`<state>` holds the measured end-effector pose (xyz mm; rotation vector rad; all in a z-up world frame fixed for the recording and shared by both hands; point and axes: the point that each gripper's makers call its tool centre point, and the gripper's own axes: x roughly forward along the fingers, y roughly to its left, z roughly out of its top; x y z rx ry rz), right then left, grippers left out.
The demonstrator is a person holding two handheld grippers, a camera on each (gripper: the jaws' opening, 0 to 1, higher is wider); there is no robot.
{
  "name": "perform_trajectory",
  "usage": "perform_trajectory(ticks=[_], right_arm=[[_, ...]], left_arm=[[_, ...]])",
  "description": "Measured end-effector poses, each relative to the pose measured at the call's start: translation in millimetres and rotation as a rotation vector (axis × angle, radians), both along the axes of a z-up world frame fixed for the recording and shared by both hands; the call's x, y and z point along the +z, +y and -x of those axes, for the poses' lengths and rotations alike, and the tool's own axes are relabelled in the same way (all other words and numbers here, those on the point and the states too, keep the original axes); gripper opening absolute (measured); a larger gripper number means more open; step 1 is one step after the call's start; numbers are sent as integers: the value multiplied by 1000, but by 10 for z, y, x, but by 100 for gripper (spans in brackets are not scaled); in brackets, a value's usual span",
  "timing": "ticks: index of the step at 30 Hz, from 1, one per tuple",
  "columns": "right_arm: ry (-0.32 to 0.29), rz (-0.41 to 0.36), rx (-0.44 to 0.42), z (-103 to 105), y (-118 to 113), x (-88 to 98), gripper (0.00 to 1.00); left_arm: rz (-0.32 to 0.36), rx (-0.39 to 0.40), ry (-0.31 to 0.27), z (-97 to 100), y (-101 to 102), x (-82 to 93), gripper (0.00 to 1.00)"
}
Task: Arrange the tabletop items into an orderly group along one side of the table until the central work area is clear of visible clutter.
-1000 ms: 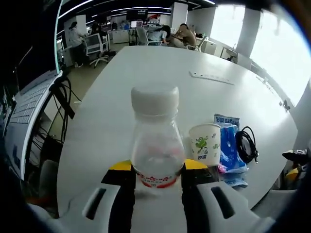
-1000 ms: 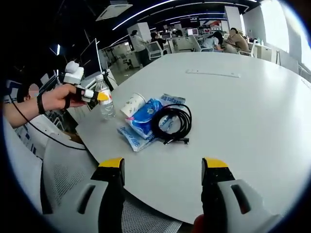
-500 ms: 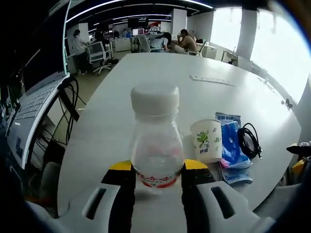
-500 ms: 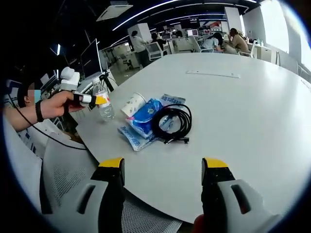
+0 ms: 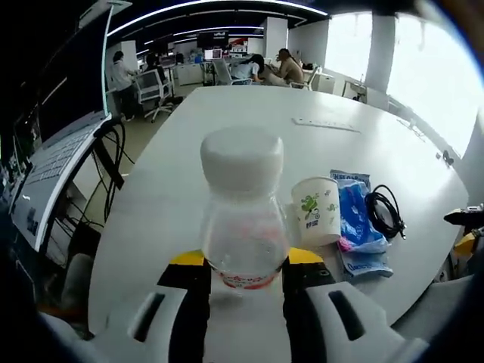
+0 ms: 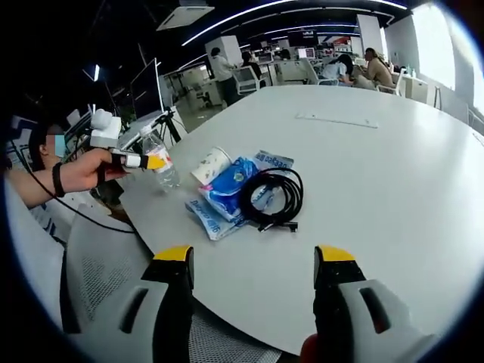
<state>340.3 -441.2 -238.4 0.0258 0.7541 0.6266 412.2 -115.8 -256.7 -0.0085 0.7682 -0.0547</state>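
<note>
Clamping a clear water bottle between the jaws of the left gripper, low centre of the left gripper view, just left of a paper cup, blue tissue packs and a coiled black cable on the white table. Hanging spread wide with nothing between the jaws, right gripper at bottom centre of the right gripper view, near the table's lower edge, well apart from that cluster.

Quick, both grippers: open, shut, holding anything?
Left gripper: shut on the bottle.
Right gripper: open, holding nothing.
</note>
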Motion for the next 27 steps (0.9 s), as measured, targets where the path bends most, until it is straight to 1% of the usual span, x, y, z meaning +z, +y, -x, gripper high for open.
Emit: perform_trajectory(ticks=[13, 16, 27], right_arm=[[-2, 0, 15, -16, 22, -1, 63], [-4, 0, 14, -18, 17, -1, 63], [0, 1, 24, -11, 58, -5, 63]], left_arm=[[-25, -7, -1, 127, -44, -52, 36], [-33, -12, -2, 160, -61, -41, 36], [-37, -3, 3, 172, -42, -39, 36]])
